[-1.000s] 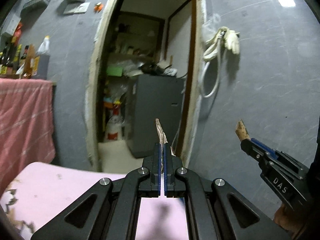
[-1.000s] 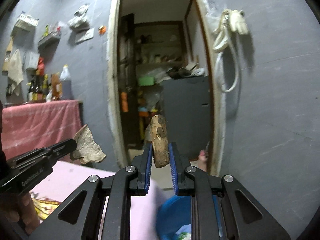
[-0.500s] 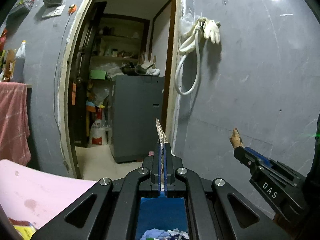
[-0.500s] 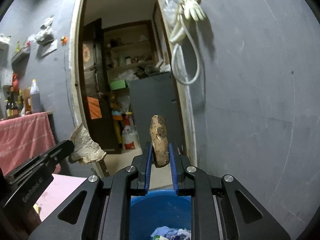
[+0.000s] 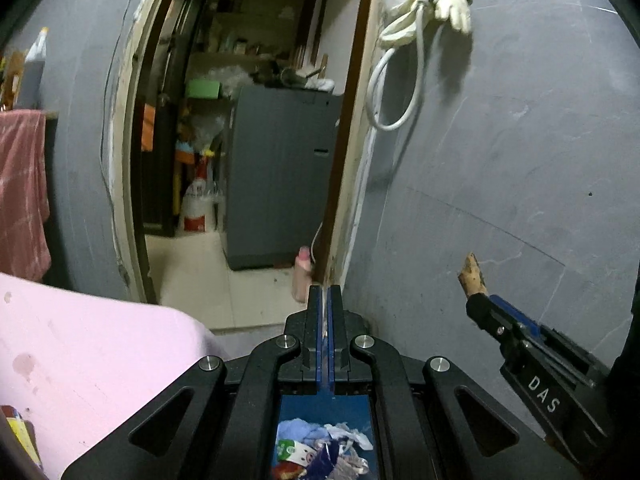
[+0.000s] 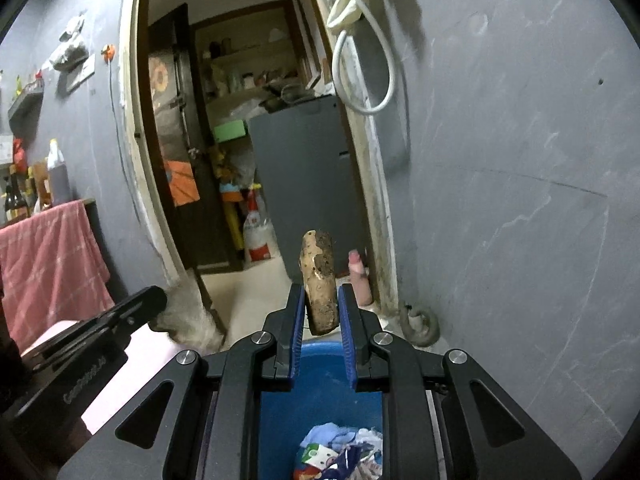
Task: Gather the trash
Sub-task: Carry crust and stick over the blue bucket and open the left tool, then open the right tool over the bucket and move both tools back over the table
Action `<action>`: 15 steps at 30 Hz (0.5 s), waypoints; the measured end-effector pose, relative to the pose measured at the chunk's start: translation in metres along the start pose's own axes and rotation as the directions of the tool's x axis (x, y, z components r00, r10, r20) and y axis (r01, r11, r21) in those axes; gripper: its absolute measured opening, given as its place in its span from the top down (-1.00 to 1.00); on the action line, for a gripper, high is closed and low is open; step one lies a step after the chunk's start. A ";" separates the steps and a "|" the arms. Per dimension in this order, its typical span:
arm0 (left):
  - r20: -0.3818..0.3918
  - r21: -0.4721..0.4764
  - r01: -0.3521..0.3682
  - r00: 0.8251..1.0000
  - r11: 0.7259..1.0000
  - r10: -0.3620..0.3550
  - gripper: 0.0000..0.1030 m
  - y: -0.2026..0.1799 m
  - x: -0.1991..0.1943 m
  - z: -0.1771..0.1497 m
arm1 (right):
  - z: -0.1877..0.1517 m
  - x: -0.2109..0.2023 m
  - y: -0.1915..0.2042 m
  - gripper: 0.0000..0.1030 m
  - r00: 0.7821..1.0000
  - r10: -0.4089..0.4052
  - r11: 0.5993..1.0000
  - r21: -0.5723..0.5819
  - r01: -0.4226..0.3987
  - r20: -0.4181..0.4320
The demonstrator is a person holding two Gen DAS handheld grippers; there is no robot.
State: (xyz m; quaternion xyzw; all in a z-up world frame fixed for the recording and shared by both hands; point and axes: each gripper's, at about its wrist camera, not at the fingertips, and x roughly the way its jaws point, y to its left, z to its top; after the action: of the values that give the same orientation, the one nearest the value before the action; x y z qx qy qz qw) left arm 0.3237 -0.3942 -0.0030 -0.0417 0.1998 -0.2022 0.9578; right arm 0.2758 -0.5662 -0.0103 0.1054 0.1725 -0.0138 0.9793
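Observation:
My right gripper [image 6: 319, 300] is shut on a brown woody chunk [image 6: 318, 280] that stands upright between its blue pads; it also shows in the left wrist view [image 5: 473, 278]. My left gripper [image 5: 324, 294] is nearly shut on a thin pale scrap, seen edge-on in its own view and as a blurred light piece [image 6: 188, 312] in the right wrist view. Both grippers hang above a blue bin [image 6: 320, 396] that holds crumpled wrappers and cloth [image 5: 322, 452].
A pink table [image 5: 92, 364] lies at the left, its edge next to the bin. A grey wall [image 5: 520, 180] with a hanging hose and gloves is at the right. An open doorway [image 5: 248, 160] with a grey cabinet is ahead.
Both grippers have swung right and tilted down from the pink table to above the blue bin. The scrap in the left gripper sits lower and blurred. Both loads are still held.

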 end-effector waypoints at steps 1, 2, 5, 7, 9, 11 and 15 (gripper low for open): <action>-0.013 -0.008 0.005 1.000 1.000 -0.005 1.00 0.001 0.003 0.000 | -0.001 0.002 0.000 0.69 1.000 -0.003 1.000 0.000 0.003 -0.010; -0.026 -0.013 0.008 1.000 1.000 -0.008 1.00 0.002 0.005 0.000 | -0.002 0.003 0.000 0.69 1.000 -0.006 1.000 0.000 0.006 -0.017; -0.049 -0.040 0.016 0.999 0.999 -0.018 1.00 0.005 0.009 -0.001 | -0.003 0.007 -0.004 0.69 0.999 -0.002 1.000 0.019 0.003 -0.043; -0.058 -0.047 0.015 0.998 0.999 -0.017 0.99 0.006 0.009 -0.001 | -0.003 0.007 -0.006 0.61 0.999 0.001 1.000 0.030 0.001 -0.051; -0.066 -0.052 0.014 0.998 0.999 -0.018 0.99 0.007 0.008 0.000 | -0.003 0.007 -0.007 0.47 0.999 0.001 0.999 0.036 0.001 -0.050; -0.070 -0.057 0.012 0.997 0.998 -0.016 0.99 0.007 0.006 0.001 | -0.001 0.005 -0.008 0.40 0.999 0.000 0.999 0.039 0.002 -0.044; -0.065 -0.062 0.005 0.998 0.998 -0.009 0.90 0.011 -0.003 0.004 | 0.004 -0.003 -0.007 0.29 1.000 -0.002 0.999 0.044 0.003 -0.026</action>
State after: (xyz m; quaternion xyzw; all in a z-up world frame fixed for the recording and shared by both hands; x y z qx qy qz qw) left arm 0.3267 -0.3828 0.0006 -0.0655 0.2372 -0.2007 0.9482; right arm 0.2742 -0.5740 -0.0076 0.1267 0.1849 -0.0173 0.9744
